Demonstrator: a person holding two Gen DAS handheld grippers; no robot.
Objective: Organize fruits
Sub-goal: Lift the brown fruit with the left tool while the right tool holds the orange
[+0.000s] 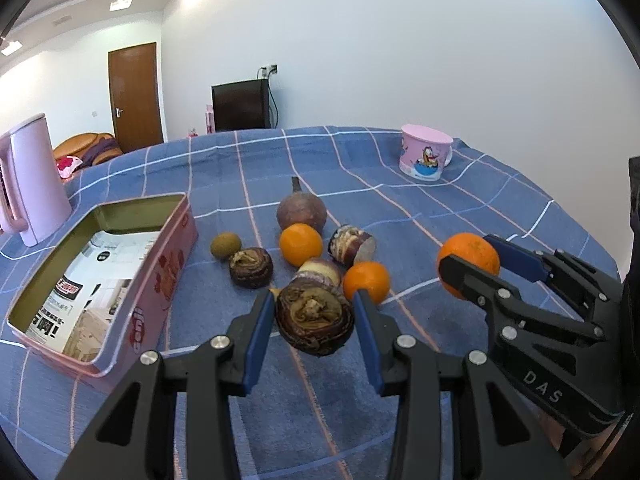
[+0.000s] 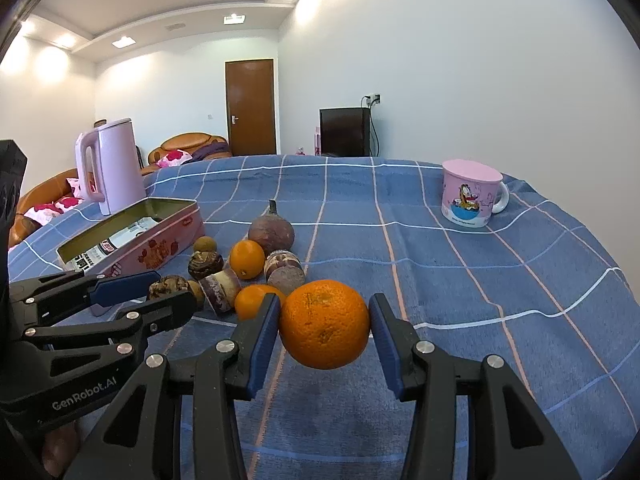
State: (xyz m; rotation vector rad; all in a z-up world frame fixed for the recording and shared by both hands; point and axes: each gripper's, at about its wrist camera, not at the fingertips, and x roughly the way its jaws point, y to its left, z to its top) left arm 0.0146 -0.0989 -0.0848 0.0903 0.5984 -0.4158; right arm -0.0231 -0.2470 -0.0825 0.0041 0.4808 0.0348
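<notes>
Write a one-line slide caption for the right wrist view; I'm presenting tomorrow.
Right gripper holds an orange above the blue checked tablecloth, fruit pile behind.

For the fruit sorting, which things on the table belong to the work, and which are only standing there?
Belong to the job:
- orange in the right hand-held gripper
- dark wrinkled fruit in the left hand-held gripper
- loose fruits on the cloth
- open pink tin, probably where they go

Just lying about:
- pink kettle
- cartoon mug
</notes>
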